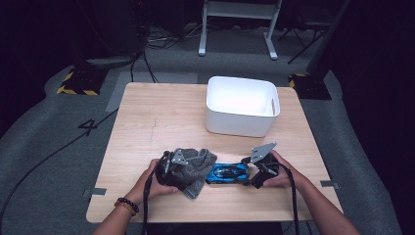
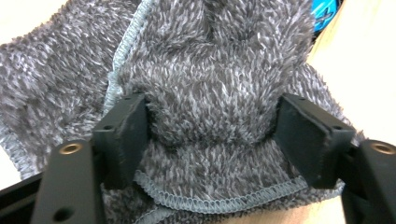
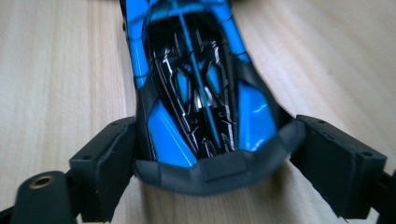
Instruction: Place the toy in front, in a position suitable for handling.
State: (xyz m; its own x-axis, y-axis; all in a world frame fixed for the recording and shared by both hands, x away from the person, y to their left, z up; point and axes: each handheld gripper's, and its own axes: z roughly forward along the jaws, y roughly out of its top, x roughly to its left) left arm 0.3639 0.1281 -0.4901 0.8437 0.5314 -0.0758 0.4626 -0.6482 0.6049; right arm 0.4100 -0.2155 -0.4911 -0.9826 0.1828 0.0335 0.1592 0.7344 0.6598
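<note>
Two grippers work at the near edge of the wooden bench [image 1: 147,117], and the blue toy car [image 1: 228,174] lying between them serves as the landmark.

Left of the car, touching its left end, lies a crumpled grey fleece cloth [image 1: 198,166]. The left gripper [image 1: 172,169] sits on the cloth's left part, held by the person's left hand [image 1: 151,180], which wears a dark bead bracelet [image 1: 128,203] at the wrist. In the left gripper view its jaws stand spread with a raised fold of the cloth [image 2: 210,93] bulging between them; the fleece brushes both pads, yet I cannot tell that they squeeze it. A stitched hem runs below the fold, and a sliver of the blue car [image 2: 327,11] shows at the top right.

The car itself lies lengthwise along the bench's near edge.

Right of the car, the right gripper [image 1: 258,172] meets its right end, held by the right hand [image 1: 284,174]. In the right gripper view the jaws are spread to either side of the car's [image 3: 201,93] dark end; the left pad touches the body, the right pad stands just clear.

Behind the car and slightly right, well apart, stands a white bin [image 1: 242,105].
</note>
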